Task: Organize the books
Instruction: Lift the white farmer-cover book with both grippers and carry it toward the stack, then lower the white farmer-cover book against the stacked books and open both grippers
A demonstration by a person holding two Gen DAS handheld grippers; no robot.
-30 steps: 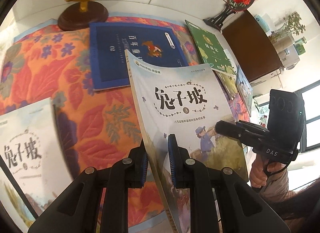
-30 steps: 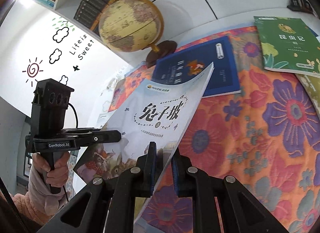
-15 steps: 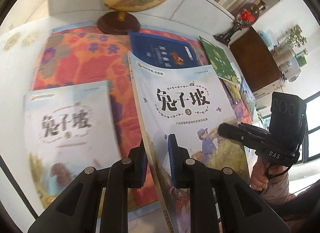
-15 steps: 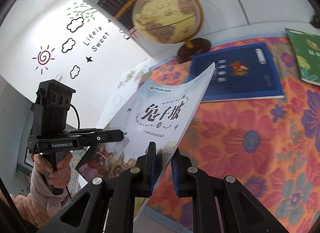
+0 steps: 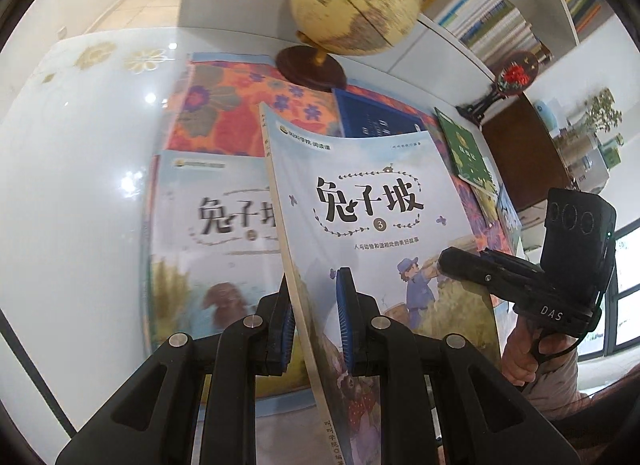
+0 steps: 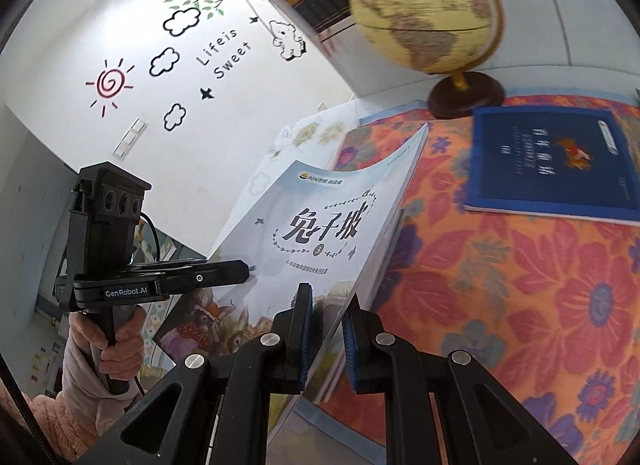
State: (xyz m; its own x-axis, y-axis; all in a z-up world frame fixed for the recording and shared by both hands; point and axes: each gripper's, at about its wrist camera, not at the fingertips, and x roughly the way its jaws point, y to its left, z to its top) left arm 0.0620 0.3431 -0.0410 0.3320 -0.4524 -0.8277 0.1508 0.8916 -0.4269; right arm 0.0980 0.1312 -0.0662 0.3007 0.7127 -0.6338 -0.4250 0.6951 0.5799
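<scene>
**Floral cloth, two matching volumes: held book now over its twin**

Bookshelves and a globe (image 5: 356, 1) back the white table (image 5: 80, 153), where an orange floral cloth (image 6: 520, 285) carries the scattered books. The left gripper (image 5: 316, 317) is clamped on the spine edge of the pale-blue book (image 5: 372, 209); the right gripper (image 6: 326, 329) pinches its opposite edge, so the volume hangs tilted between them. Over the last second both have carried it sideways: the matching book (image 5: 212, 225), earlier off to the left, now lies directly beneath and partly hidden. That suggests stacking the pair is next. How well the edges line up is hard to judge through the blur. The navy book (image 6: 552, 169) and green book (image 5: 468, 153) lie farther back, unsorted.
</scene>
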